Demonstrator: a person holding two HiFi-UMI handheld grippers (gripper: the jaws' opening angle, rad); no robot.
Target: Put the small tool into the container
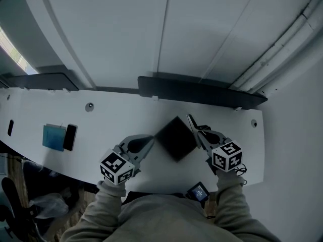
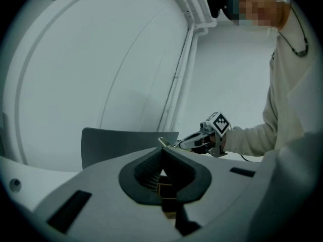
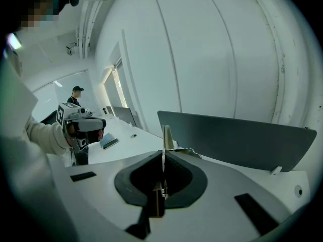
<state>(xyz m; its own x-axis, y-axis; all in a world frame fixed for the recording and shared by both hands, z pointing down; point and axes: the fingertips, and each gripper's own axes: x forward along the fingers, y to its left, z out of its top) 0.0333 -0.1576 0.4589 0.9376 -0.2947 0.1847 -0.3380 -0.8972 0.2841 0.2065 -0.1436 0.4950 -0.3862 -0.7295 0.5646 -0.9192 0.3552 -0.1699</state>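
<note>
Container [image 1: 175,137], black and square, lies on the white surface [image 1: 116,117] between the two tongs. Left tongs [image 1: 151,139] are pressed together, their tip at its left corner. Right tongs [image 1: 190,118] are pressed together too, their tip just beside its upper right side. Tool cannot be made out. Phone [image 1: 70,136] lies well to the left.

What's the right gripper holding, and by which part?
The right gripper is shut on the small tool, pinched by its lower end; the rest sticks up past the tips.
</note>
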